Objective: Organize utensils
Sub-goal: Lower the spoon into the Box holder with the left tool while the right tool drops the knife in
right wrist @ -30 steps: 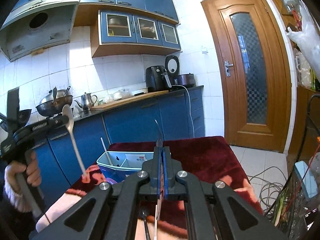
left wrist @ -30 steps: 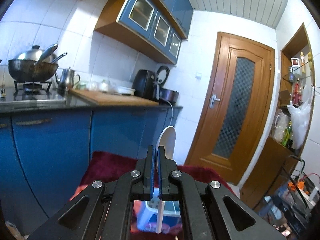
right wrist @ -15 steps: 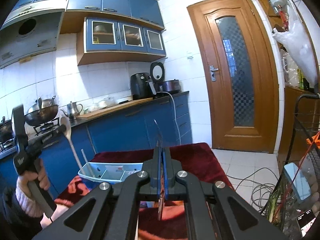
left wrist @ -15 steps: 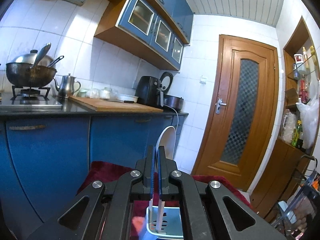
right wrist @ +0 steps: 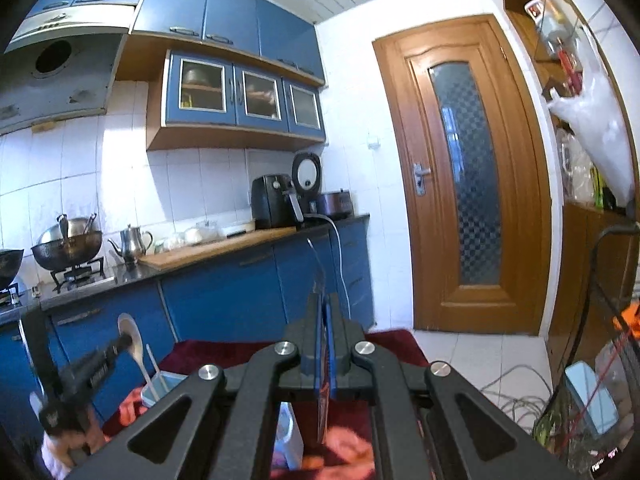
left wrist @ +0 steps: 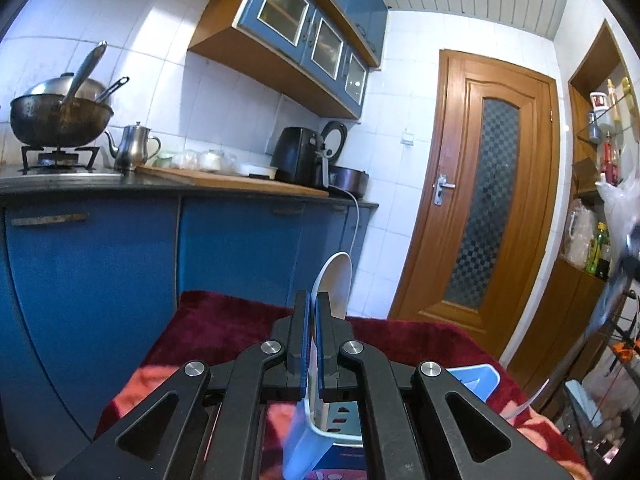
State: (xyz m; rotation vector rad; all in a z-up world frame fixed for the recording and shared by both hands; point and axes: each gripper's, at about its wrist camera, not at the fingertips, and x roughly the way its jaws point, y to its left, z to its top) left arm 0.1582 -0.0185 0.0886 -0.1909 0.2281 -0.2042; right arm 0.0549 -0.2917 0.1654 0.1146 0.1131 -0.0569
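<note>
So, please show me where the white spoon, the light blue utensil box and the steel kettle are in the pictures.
white spoon (left wrist: 336, 286): left wrist view, on its bowl above the fingers.
light blue utensil box (right wrist: 170, 384): right wrist view, on its near wall.
steel kettle (left wrist: 132, 148): left wrist view, on its body.

The left gripper (right wrist: 124, 340) with its clamped white plastic spoon (left wrist: 334, 284) has sunk from counter height toward the light-blue plastic utensil caddy (left wrist: 474, 380), the handle tip now dipping inside at 6 o'clock. The right gripper (right wrist: 323, 320), clamped on a thin flat utensil (right wrist: 318, 276), has risen and swung toward 3 o'clock, the wooden door (right wrist: 460, 176) now nearer centre.
</note>
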